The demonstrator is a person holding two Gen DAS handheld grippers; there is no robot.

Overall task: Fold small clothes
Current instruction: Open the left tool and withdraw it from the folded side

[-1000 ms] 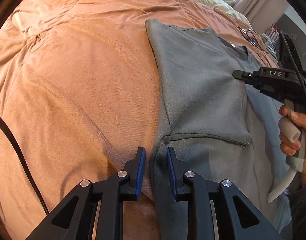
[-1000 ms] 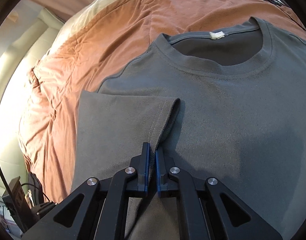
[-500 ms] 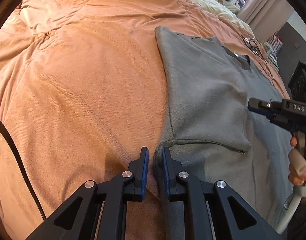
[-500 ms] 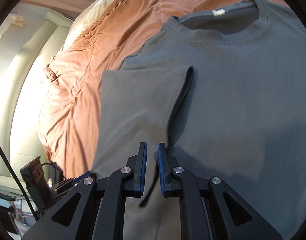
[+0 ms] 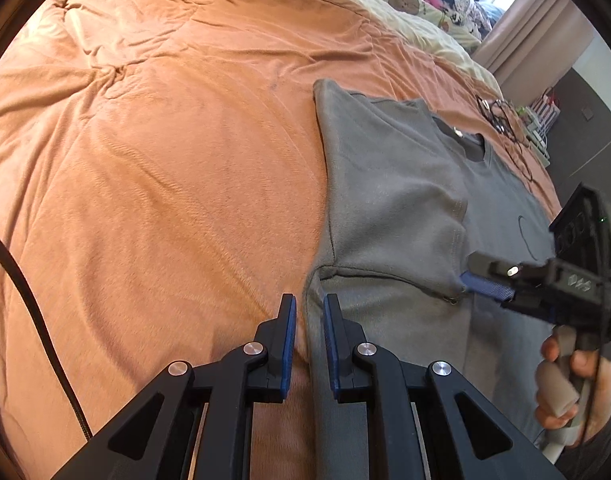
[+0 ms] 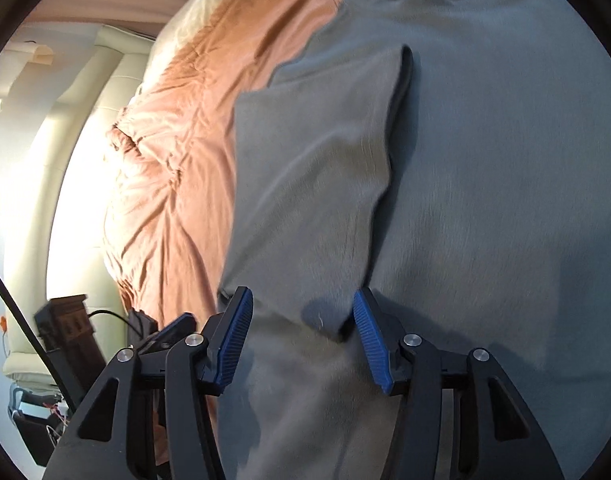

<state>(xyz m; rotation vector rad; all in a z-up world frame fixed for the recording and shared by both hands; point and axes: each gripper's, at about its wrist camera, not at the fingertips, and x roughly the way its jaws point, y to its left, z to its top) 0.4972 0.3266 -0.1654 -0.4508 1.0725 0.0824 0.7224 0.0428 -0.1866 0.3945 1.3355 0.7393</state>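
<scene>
T-shirt [image 5: 389, 208], grey, lies flat on the orange bedspread [image 5: 165, 168], its sleeve [image 6: 313, 168] folded inward over the chest. The left gripper [image 5: 308, 324] is nearly closed, its blue pads pinching the shirt's side edge. The right gripper [image 6: 301, 322] is opening, sleeve hem lying loose between the spreading jaws, pads clear of it. Eyeglasses [image 5: 495, 114] rest beyond the collar.
</scene>
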